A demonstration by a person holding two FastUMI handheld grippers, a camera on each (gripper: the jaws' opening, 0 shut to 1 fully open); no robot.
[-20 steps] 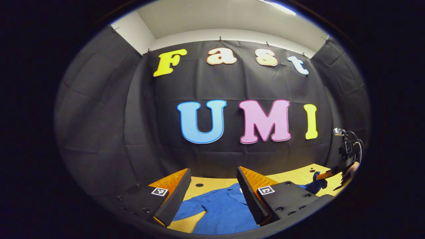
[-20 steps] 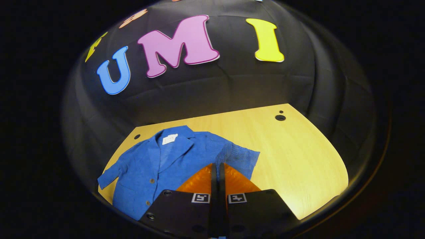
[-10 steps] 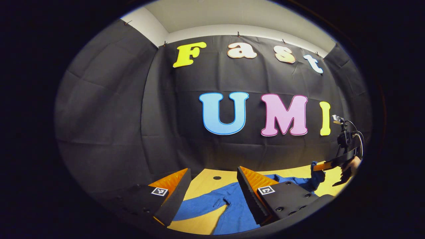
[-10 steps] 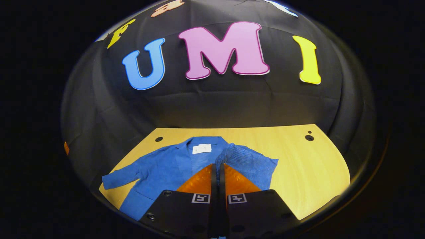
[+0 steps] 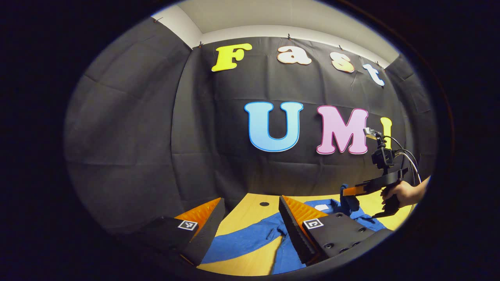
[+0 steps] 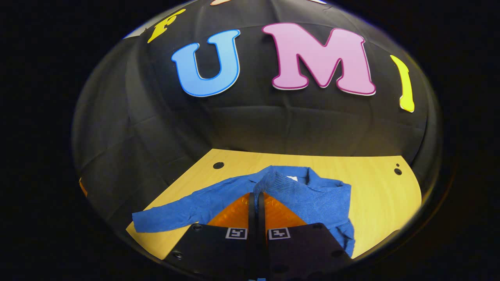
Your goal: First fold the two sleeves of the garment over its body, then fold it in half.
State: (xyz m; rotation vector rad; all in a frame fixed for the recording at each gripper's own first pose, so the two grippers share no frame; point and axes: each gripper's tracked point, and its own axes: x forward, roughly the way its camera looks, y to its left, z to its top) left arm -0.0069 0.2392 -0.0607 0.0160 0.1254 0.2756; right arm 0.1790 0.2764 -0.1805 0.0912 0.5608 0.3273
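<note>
Blue garment (image 6: 300, 195) on our table (image 6: 375, 195)
Our right gripper (image 6: 256, 197) pinches one sleeve (image 6: 279, 185) up over the body; our left gripper (image 5: 250, 212) hangs unclenched above the other flat sleeve (image 5: 242, 240).

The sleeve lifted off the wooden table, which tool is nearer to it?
Right. The right tool is shut on the blue knit jacket's lifted sleeve; the left tool hangs open over the other sleeve.

Black gripper (image 5: 250, 230) bodies bear square markers, screws, cables.
</note>
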